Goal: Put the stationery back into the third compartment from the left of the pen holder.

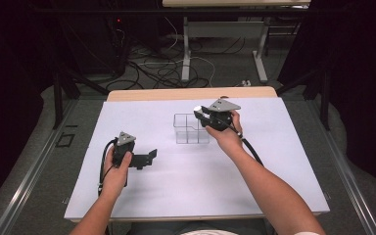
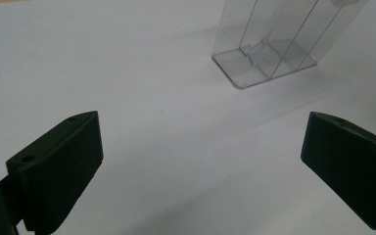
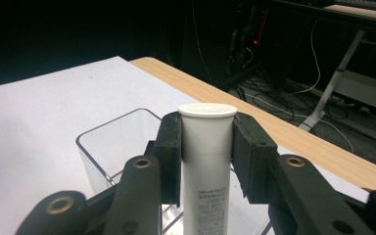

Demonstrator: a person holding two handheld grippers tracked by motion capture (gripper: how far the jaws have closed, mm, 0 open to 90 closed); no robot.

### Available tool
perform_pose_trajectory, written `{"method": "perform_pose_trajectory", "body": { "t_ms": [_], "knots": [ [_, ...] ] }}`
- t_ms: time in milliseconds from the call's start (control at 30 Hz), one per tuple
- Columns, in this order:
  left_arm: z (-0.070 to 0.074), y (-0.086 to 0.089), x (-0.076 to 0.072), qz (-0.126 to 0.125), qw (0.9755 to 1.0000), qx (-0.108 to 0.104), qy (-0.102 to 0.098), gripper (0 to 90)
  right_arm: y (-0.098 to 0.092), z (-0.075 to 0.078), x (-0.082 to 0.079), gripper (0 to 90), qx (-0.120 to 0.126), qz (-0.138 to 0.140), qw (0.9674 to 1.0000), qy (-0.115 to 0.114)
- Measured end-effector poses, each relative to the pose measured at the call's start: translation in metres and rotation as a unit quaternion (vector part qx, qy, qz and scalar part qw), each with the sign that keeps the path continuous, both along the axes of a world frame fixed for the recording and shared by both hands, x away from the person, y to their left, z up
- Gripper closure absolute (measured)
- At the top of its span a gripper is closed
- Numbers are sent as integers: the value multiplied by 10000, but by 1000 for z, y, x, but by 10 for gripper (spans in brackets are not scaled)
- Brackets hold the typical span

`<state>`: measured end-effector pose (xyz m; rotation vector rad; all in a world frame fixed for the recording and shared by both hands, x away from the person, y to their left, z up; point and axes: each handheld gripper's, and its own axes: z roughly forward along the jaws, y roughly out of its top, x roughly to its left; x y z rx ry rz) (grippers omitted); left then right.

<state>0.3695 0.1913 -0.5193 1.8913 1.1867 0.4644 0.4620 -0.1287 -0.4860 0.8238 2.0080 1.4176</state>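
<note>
White tube poised above a clear divided organizer.

High view: the right gripper holds a white capped tube over the organizer's far right corner, while the left gripper rests on the table to the organizer's near left. Left gripper view: its jaws stand wide with nothing between them, the organizer ahead. Right gripper view: the pads clamp the tube upright over the organizer's rim; a good drop likely needs centring over one compartment, lowering straight, then releasing.

one white tube, one clear organizer
</note>
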Motion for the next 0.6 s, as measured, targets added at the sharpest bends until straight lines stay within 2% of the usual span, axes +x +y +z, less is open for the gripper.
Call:
{"method": "perform_pose_trajectory", "body": {
  "t_ms": [167, 200, 400, 467, 533, 600],
  "knots": [
    [0, 0, 0, -5, 10000, 3, 7, 18, 1, -3, 1, 665, -62, 40, 10000, 8],
    [0, 0, 0, -3, 10000, 1, 6, 19, 1, -3, 0, 665, -132, 27, 9999, 94],
    [0, 0, 0, -3, 10000, -1, 5, 18, 2, -10, 0, 665, -199, 88, 9998, 37],
    [-1, 0, 0, 15, 10000, -36, 13, 18, 1, -12, -1, 665, -289, 83, 9995, 100],
    [-1, 0, 0, 6, 10000, 8, 6, 18, 0, -15, -1, 665, -252, 55, 9996, 79],
    [-1, 0, 0, 1, 10000, 6, 9, 18, 0, -16, -1, 665, -289, 59, 9994, 157]
  ]
}}
